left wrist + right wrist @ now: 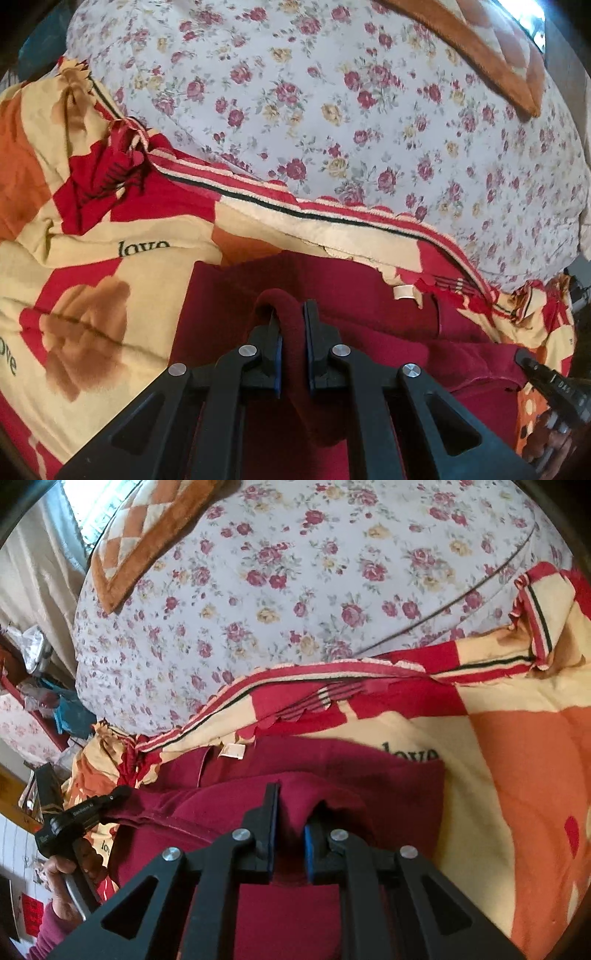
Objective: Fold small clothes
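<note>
At lower centre of each wrist view, left gripper and right gripper each pinch the maroon garment over the patterned blanket

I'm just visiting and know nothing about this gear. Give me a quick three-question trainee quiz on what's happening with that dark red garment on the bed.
1. True or false: the left hand-held gripper is shut on the dark red garment.
2. What does the right hand-held gripper pinch? A) orange pillow B) dark red garment C) floral sheet
3. Which word is printed on the patterned blanket beside the garment?

Key: 1 true; 2 B; 3 love
</note>
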Available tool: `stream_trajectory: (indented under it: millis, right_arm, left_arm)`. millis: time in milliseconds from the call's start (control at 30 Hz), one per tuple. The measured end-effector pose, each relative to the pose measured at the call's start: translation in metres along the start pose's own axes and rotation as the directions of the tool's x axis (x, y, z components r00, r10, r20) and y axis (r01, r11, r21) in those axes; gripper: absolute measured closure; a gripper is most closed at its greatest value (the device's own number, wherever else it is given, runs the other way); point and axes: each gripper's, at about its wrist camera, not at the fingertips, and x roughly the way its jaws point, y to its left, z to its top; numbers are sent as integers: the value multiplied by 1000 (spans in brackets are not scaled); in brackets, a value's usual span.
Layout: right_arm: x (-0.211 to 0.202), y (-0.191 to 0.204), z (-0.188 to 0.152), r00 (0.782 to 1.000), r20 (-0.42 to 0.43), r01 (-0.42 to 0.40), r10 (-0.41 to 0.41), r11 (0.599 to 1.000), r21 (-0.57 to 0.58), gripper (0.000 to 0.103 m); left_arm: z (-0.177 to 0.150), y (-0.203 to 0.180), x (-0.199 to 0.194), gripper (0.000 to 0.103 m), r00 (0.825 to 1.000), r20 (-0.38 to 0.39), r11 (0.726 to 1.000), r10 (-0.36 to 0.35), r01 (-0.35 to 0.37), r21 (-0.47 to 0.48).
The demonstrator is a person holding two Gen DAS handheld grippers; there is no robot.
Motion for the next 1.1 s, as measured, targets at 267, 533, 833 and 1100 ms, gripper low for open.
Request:
stream_trajectory:
  millis: [267, 533, 833, 1100]
  right_arm:
    - [-15, -17, -3, 1000, 5, 4, -5, 996, 94, 53]
    - [-43, 20, -36, 1000, 3, 10, -10, 989, -147, 52]
    - [26, 31, -10, 988, 14, 153, -152, 976, -158, 51]
    - [63, -16, 6, 980, -38, 195, -196, 980, -41, 51]
  left_arm:
    - [5, 14, -12, 79, 983, 19, 982, -180, 181, -49]
    - [2, 15, -55, 61, 982, 127, 990, -142, 142, 7]
    - [-19, 6, 12, 61, 998, -48, 998, 52, -50, 35]
    - [-29, 15, 25, 61, 999, -11, 998, 45, -45, 37]
